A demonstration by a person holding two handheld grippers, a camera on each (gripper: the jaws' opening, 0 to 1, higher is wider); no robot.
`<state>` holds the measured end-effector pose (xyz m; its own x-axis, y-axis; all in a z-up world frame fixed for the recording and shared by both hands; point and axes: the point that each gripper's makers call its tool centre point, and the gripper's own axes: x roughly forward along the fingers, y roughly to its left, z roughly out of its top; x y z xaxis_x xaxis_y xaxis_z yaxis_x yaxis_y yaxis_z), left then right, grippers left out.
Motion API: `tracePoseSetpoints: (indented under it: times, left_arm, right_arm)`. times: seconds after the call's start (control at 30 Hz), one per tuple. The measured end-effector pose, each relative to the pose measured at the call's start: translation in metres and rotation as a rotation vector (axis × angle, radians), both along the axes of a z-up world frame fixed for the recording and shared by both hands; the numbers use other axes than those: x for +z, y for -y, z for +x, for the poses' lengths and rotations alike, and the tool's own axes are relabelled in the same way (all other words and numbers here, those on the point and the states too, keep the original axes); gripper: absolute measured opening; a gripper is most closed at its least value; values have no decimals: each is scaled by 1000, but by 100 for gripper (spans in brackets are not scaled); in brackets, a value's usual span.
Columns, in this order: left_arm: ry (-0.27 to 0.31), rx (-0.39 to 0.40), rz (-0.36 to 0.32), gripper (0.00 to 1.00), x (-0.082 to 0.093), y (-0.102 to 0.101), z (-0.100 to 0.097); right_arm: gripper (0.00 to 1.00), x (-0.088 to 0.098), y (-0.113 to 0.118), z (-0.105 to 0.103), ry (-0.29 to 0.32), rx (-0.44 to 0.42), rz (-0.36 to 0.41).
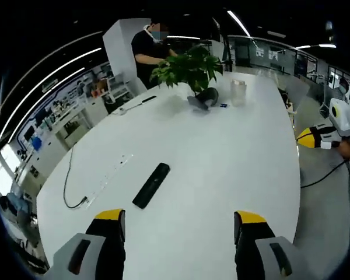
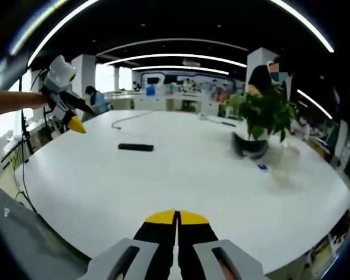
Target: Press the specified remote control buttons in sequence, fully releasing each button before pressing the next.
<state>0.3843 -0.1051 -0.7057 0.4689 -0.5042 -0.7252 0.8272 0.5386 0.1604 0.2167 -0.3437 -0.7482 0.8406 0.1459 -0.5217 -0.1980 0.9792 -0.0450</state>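
In the left gripper view, the left gripper (image 1: 179, 224) hovers with jaws spread wide above the white table (image 1: 233, 157); the black remote control (image 1: 151, 185) lies flat on the table just ahead of the left jaw, nearer than the potted plant (image 1: 189, 70). In the right gripper view, the right gripper (image 2: 177, 217) has its jaws pressed together, empty; the remote control (image 2: 135, 147) lies well ahead to its left, well apart from the potted plant (image 2: 262, 116).

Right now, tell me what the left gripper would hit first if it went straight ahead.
Probably nothing but bare table. The left gripper is open and aims up the middle; the remote lies to the left of that line. The plant and jar stand far beyond. Depth is unclear.
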Motion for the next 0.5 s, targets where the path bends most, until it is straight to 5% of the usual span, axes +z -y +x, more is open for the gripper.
tracePoseSetpoints:
  times: [0.5]
  left_arm:
    - [-98, -85, 91, 76, -19, 10, 41]
  right_arm:
    - [0, -21, -3, -4, -100, 41, -103]
